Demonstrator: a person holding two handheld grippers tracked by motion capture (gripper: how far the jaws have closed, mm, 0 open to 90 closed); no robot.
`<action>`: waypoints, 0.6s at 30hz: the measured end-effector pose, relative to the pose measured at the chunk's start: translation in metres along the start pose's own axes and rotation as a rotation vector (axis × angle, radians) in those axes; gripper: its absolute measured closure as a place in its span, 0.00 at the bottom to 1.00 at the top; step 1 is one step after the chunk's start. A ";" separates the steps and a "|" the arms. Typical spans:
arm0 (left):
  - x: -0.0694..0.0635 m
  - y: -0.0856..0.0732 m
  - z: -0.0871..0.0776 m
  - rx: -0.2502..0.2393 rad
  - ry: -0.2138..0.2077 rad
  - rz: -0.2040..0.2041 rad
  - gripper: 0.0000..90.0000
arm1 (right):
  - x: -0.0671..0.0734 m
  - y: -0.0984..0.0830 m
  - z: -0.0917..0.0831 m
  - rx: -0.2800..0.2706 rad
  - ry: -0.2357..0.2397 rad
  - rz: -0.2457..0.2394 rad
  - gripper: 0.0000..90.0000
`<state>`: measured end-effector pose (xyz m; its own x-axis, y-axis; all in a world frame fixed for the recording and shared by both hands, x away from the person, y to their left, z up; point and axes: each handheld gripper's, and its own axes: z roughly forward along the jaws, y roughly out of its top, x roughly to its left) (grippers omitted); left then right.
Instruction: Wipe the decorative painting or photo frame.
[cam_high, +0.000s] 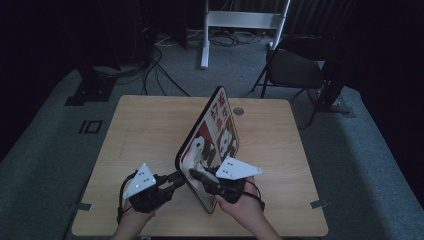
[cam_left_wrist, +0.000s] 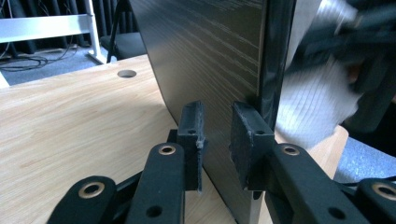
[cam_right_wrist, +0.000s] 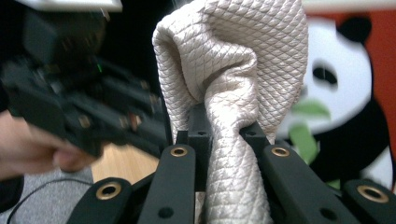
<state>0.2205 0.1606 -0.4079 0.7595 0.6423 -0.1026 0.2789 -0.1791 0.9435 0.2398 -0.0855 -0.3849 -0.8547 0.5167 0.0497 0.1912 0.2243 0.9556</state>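
A dark-backed board (cam_high: 212, 132) with a red panda picture stands tilted on edge on the wooden table (cam_high: 145, 130). At the board's near lower edge, my left gripper (cam_high: 179, 176) is shut on it. In the left gripper view the pads (cam_left_wrist: 194, 135) pinch the wood-grain back (cam_left_wrist: 210, 56) and black rim. My right gripper (cam_high: 196, 175) is shut on a bunched pale quilted cloth (cam_right_wrist: 233, 56), held against the picture face near a panda (cam_right_wrist: 345, 93). The cloth (cam_left_wrist: 313, 107) appears blurred past the board's rim.
A cable hole (cam_high: 238, 111) sits in the table's far side behind the board. Beyond the table stand a black folding chair (cam_high: 292, 70), a white frame (cam_high: 240, 20) and floor cables (cam_high: 155, 65). The other hand and left gripper (cam_right_wrist: 84, 112) appear blurred in the right gripper view.
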 end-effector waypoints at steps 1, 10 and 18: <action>0.000 0.000 0.000 0.000 0.000 0.000 0.83 | -0.001 -0.005 -0.001 0.009 -0.001 0.009 0.89; -0.004 0.000 0.002 0.003 -0.017 0.002 0.83 | -0.005 -0.049 -0.007 0.093 -0.002 0.060 0.89; -0.010 0.000 0.005 0.002 -0.035 0.012 0.83 | -0.013 -0.085 -0.012 0.159 -0.021 0.127 0.89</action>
<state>0.2160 0.1510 -0.4085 0.7826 0.6140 -0.1025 0.2712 -0.1881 0.9440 0.2291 -0.1211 -0.4633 -0.8087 0.5662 0.1592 0.3723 0.2832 0.8839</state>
